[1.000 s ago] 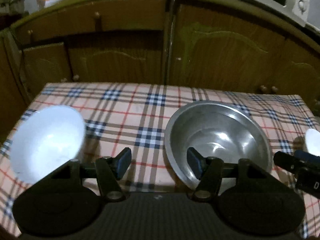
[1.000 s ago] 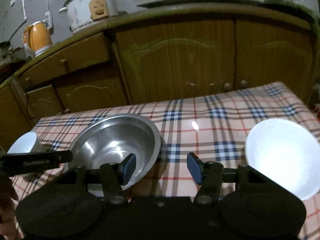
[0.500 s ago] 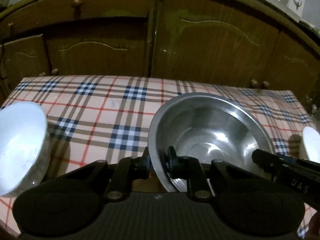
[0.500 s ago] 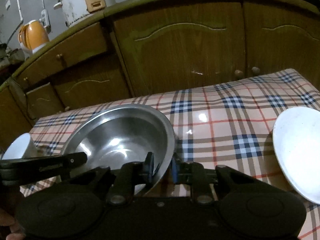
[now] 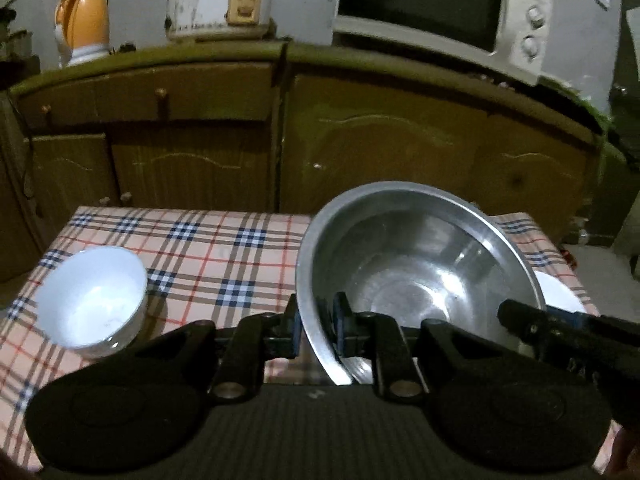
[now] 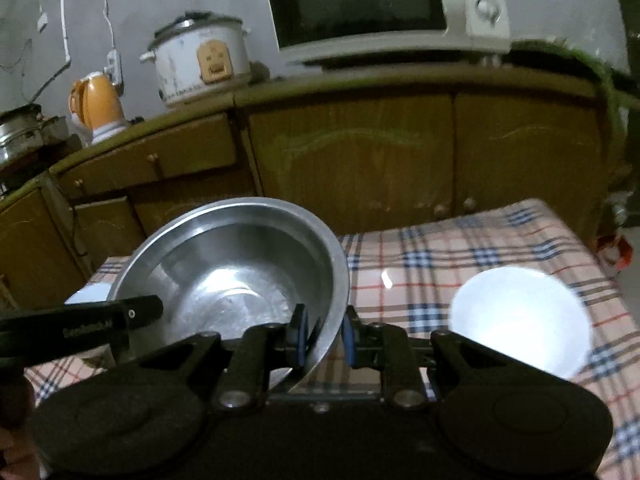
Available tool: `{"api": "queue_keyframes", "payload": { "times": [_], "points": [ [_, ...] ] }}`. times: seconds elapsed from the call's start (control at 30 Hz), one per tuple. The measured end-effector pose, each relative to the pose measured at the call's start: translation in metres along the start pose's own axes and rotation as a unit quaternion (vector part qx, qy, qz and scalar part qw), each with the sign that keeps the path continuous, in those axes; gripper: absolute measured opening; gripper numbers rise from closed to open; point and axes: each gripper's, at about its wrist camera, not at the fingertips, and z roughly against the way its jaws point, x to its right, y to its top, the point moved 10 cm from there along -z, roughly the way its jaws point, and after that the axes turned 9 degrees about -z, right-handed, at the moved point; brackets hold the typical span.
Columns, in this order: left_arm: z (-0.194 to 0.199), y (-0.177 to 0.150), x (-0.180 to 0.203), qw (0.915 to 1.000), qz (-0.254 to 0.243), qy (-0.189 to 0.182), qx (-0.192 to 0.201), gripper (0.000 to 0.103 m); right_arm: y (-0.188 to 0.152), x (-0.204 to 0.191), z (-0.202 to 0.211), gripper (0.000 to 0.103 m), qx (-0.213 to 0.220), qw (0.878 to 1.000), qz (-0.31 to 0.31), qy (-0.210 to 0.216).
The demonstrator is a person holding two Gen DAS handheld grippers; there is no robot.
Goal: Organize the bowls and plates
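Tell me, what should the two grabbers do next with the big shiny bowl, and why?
Probably carry it sideways toward one of the white bowls. The left gripper and right gripper are each shut on the rim of the steel bowl, on opposite sides, and it looks raised above the checked tablecloth. One white bowl sits to its left, another white bowl to its right.
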Motion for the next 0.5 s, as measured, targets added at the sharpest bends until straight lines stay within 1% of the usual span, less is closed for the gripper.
{"api": "queue_keyframes", "payload": {
  "times": [0.23,0.33,0.5],
  "points": [
    [0.063,-0.009,0.023,0.9997,0.001,0.000,0.023,0.018,0.001,0.001,0.077,0.023,0.026,1.000,0.010,-0.002],
    [0.082,-0.014,0.030,0.9996,0.000,-0.002,0.028,0.018,-0.004,0.001,0.108,0.023,0.036,0.999,0.017,-0.004],
    [0.105,-0.027,0.042,0.9994,-0.010,-0.006,0.034,0.018,-0.020,0.008,0.148,0.023,0.044,0.999,0.012,-0.004]
  ]
}}
